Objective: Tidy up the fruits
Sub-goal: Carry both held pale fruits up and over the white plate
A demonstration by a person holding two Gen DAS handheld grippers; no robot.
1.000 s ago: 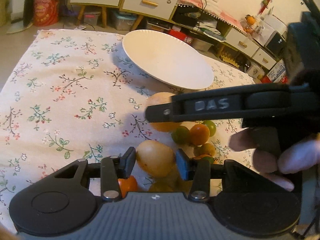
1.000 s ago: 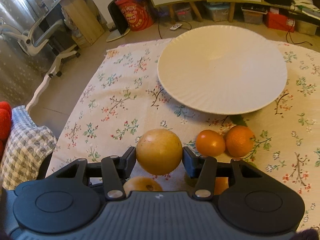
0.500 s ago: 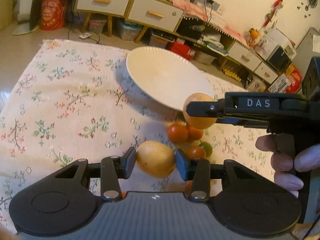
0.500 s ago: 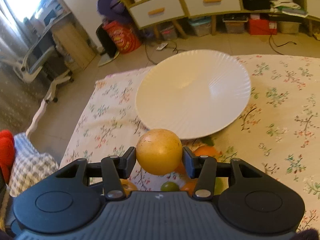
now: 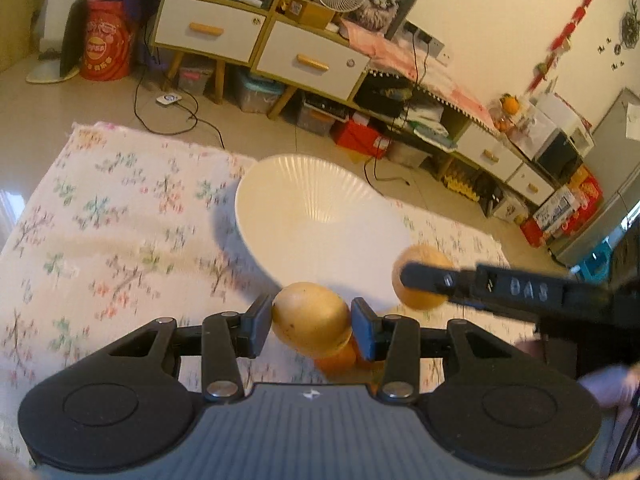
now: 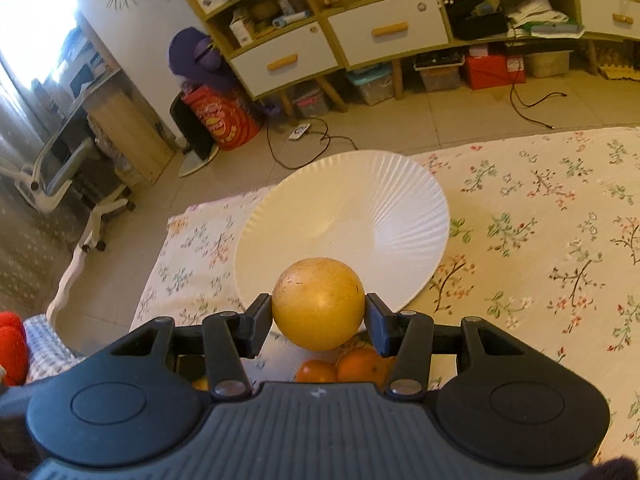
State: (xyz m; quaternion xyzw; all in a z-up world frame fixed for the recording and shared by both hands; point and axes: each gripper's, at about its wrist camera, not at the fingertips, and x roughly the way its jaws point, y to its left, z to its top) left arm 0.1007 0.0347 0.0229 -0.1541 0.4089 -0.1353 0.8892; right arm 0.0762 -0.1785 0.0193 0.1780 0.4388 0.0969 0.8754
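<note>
While both fruits hang over the near rim of the white plate (image 6: 360, 208), the left hand-held gripper (image 5: 311, 326) is clamped on an oval yellow fruit (image 5: 311, 318) and the right hand-held gripper (image 6: 318, 316) on a round one (image 6: 318, 304), with oranges (image 6: 352, 366) at 6 o'clock below on the floral table (image 6: 540, 240).

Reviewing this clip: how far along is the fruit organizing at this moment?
Nothing is placed yet: the white plate is bare. In hand: the left gripper is shut on an oval yellow fruit, and the right gripper is shut on a round yellow fruit, both near the plate's edge. Left: setting both down, then the small orange fruits on the floral cloth.
</note>
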